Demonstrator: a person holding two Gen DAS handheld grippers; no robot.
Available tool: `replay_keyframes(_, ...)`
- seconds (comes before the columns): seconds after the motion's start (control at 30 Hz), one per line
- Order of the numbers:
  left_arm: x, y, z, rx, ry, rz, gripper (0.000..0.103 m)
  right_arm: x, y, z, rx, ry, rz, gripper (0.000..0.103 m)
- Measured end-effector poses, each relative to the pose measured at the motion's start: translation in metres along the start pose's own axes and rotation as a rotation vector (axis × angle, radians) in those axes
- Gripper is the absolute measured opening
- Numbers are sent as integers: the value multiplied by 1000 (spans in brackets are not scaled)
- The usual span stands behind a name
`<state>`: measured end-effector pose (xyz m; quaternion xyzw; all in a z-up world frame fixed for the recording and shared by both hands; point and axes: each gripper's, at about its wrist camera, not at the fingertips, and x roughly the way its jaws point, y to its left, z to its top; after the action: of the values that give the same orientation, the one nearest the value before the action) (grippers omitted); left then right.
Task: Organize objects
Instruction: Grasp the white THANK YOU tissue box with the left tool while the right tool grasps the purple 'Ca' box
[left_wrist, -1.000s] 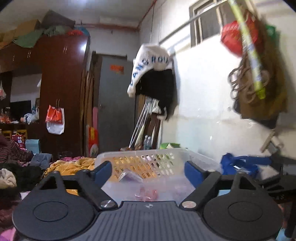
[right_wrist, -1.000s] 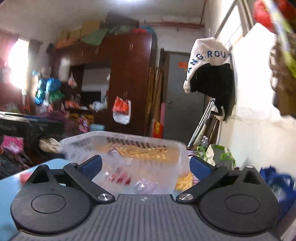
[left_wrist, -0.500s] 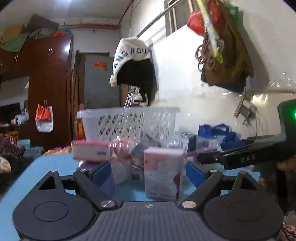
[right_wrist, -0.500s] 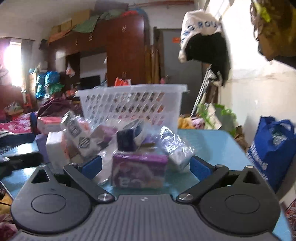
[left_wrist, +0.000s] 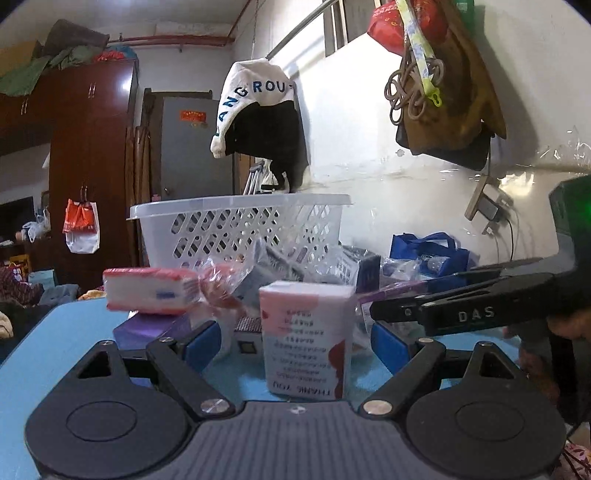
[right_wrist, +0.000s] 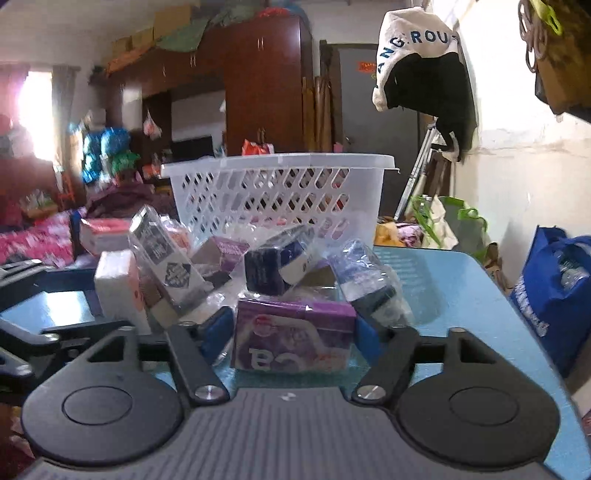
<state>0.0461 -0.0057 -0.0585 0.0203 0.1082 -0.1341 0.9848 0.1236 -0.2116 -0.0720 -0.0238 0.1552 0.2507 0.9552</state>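
right wrist | purple box (right_wrist: 293, 338) between right tool (right_wrist: 291, 332) fingers, maybe touching | left tool (left_wrist: 295, 341) wide

Packets (right_wrist: 258, 273) heaped before white basket (right_wrist: 280, 195) (upright) on table.

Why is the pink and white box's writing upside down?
Upside down: the pink and white box stands on end, "THANK YOU" inverted at its bottom.

basket (left_wrist: 240, 221) contents: hidden | pink pack (left_wrist: 304, 339) print: unreadable
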Motion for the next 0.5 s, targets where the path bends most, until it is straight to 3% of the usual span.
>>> replay_keyframes(0.17,8,-2,0,-1,19,15,89,-3,5,0,-35,-35,6,69)
replay_keyframes(0.43,13,-3,2,-11,42,-6,64,-3,2,1,-22,-54,33,69)
replay_keyframes(0.47,13,-3,2,-11,42,-15,57,-3,2,1,-22,-58,35,69)
replay_keyframes(0.5,12,-3,1,-8,38,-15,57,-3,1,1,-22,-61,37,69)
